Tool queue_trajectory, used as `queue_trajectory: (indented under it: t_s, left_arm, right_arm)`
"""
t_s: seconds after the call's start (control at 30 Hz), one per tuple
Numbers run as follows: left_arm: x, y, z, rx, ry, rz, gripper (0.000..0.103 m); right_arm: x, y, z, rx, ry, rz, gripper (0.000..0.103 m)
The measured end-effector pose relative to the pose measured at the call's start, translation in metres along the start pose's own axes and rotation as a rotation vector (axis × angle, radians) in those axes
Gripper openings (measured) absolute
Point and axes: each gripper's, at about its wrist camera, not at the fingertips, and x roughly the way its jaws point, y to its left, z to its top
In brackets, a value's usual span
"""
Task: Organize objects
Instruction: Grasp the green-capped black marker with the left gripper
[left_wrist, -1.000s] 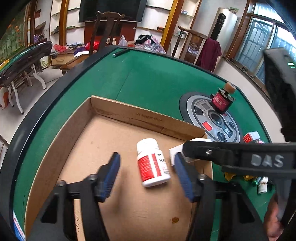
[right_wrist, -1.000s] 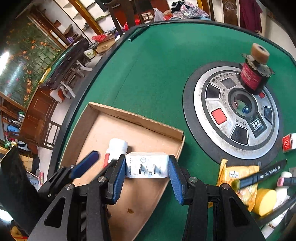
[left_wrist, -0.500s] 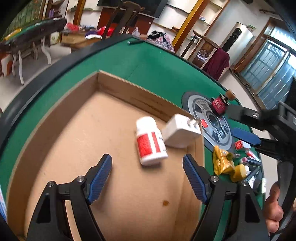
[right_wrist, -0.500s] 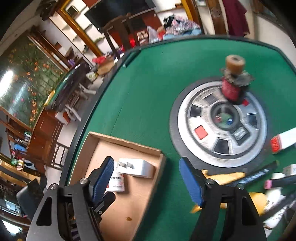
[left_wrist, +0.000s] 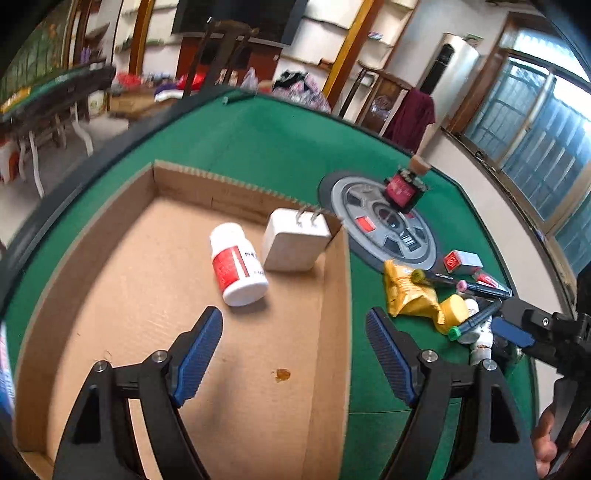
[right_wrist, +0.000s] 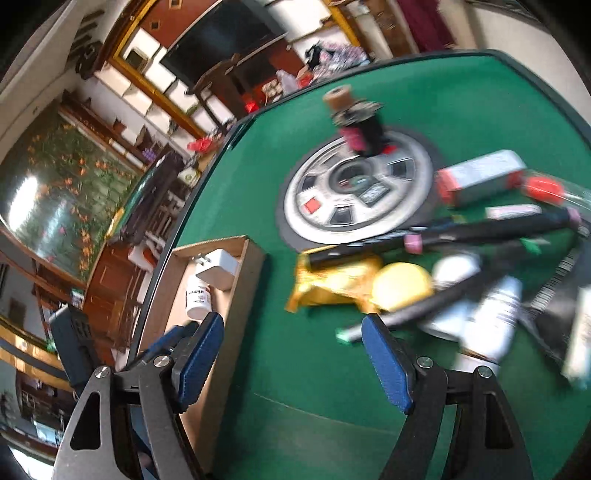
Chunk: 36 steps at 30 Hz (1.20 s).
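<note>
A green felt table fills both views, with shelves, chairs and a window behind it. The left gripper hangs over the near part of a shallow cardboard box, its jaws opening wide with nothing between them. Farther in the box lie a white pill bottle with a red label, on its side, and a white charger plug touching it on the right, prongs toward the far wall. The right gripper is over bare felt just right of the box, jaws also opening and empty. Beyond it, blurred, is a heap: a yellow packet, a yellow lid, dark markers and white bottles. A small dark bottle stands on the round panel at the table's centre.
</note>
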Motion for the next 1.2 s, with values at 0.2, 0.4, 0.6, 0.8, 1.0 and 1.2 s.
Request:
queue_trajectory:
  t_s: [0.2, 0.4, 0.6, 0.8, 1.0, 1.2]
  left_arm:
    - [-0.002, -0.048, -0.005, 0.121, 0.029, -0.044, 0.087]
    - [0.017, -0.095, -0.016, 0.214, 0.077, -0.074, 0.087]
    - [0.031, -0.149, -0.032, 0.42, 0.061, -0.09, 0.087]
    - [0.052, -0.193, -0.033, 0.571, 0.076, -0.117, 0.086]
    - [0.076, -0.226, -0.035, 0.699, 0.114, -0.103, 0.045]
    - [0.084, -0.241, -0.045, 0.791, 0.117, -0.086, 0.026]
  right_arm:
    - [-0.055, -0.034, -0.005, -0.004, -0.186, -0.118, 0.089]
    - [-0.083, -0.084, -0.005, 0.033, -0.375, -0.327, 0.092]
    - [-0.093, -0.144, -0.001, 0.126, -0.433, -0.395, 0.092]
    - [-0.095, -0.172, 0.001, 0.212, -0.413, -0.337, 0.092]
    - [-0.1, -0.17, -0.002, 0.214, -0.419, -0.319, 0.093]
    - [-0.095, -0.173, -0.002, 0.238, -0.396, -0.3, 0.093]
